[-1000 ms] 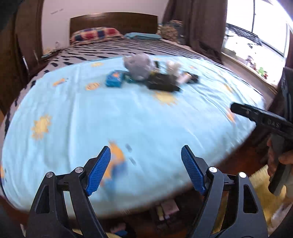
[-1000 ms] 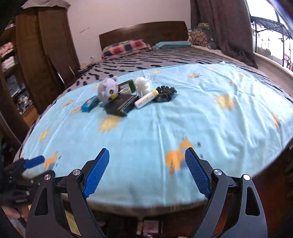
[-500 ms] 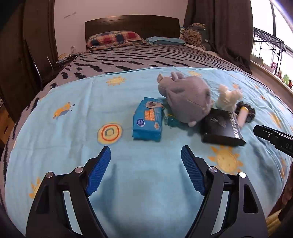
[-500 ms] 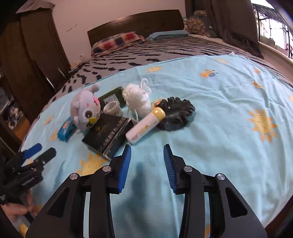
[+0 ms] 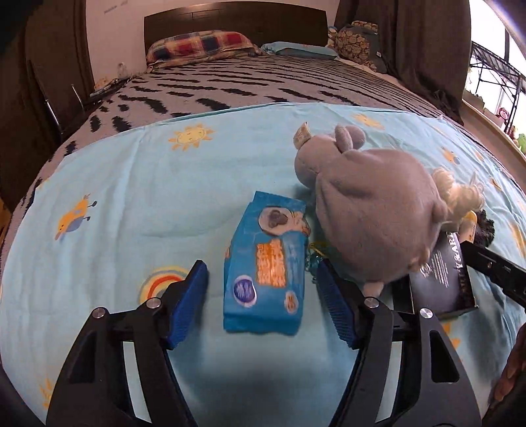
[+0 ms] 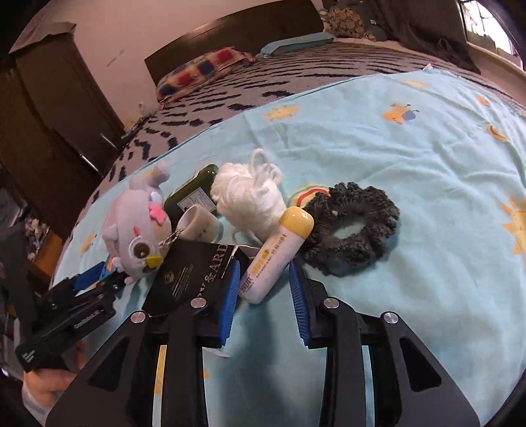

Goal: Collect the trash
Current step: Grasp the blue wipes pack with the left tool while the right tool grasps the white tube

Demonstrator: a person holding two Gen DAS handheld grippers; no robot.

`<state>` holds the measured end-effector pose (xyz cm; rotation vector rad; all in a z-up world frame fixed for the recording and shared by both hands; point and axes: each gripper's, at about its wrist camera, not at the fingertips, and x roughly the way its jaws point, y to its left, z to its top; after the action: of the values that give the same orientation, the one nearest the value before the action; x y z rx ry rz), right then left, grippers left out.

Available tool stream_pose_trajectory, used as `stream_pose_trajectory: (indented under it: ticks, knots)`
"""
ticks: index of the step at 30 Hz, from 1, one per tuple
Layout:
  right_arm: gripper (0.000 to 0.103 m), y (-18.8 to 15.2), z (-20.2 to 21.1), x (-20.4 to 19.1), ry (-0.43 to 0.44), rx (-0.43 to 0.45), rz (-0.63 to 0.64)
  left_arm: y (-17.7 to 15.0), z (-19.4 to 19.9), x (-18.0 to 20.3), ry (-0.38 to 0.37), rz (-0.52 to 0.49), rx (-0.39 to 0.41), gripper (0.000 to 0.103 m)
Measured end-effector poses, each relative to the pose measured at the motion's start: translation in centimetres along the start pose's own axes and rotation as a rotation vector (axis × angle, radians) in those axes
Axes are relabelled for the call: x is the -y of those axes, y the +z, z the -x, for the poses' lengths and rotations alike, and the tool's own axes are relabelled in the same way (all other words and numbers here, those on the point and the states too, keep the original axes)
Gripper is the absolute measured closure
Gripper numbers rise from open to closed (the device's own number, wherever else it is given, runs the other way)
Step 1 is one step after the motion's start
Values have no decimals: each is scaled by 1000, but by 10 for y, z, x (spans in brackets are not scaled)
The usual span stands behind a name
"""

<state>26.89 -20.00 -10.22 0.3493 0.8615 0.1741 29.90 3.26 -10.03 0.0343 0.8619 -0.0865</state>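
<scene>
Two grippers are down at the pile together, so let's sweep across from the left. Over at nine o'clock, the left gripper (image 5: 261,294) has its blue pads spread wide apart, released and gripping nothing, straddling the blue wipes pack (image 5: 268,261) that lies flat between them; that wide stance looks chosen to take the pack across its width. Just at three o'clock of the pack, the grey plush toy (image 5: 371,213) leans in close, crowding the right-hand pad, so a clean close may nudge it. Moving on to the right wrist view, the plush sits at nine o'clock with the black box (image 6: 189,271) resting against it, and dead centre the right gripper (image 6: 264,290) brackets the white tube with the yellow cap (image 6: 277,254), jaws parted and not yet pinching, lined up along the tube's lower end. Behind at twelve o'clock sit the white yarn ball (image 6: 245,197) and a green bottle (image 6: 190,192); at two o'clock the dark scrunchie (image 6: 353,230) touches the tube. Everything rests on a soft light-blue blanket (image 6: 411,147) printed with suns, spread over a zebra-striped bedspread (image 6: 296,78), with a dark headboard (image 5: 236,16) and curtains beyond.
</scene>
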Motion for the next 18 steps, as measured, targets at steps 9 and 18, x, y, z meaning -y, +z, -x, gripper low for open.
stream_pose_trajectory:
  ticks: [9, 18]
  knots:
    - [76, -1, 3, -1, 8, -9, 22, 5, 0, 3, 2, -51, -5, 62]
    - [82, -11, 37, 2, -5, 16, 77, -17, 41, 4, 25, -82, 38, 63]
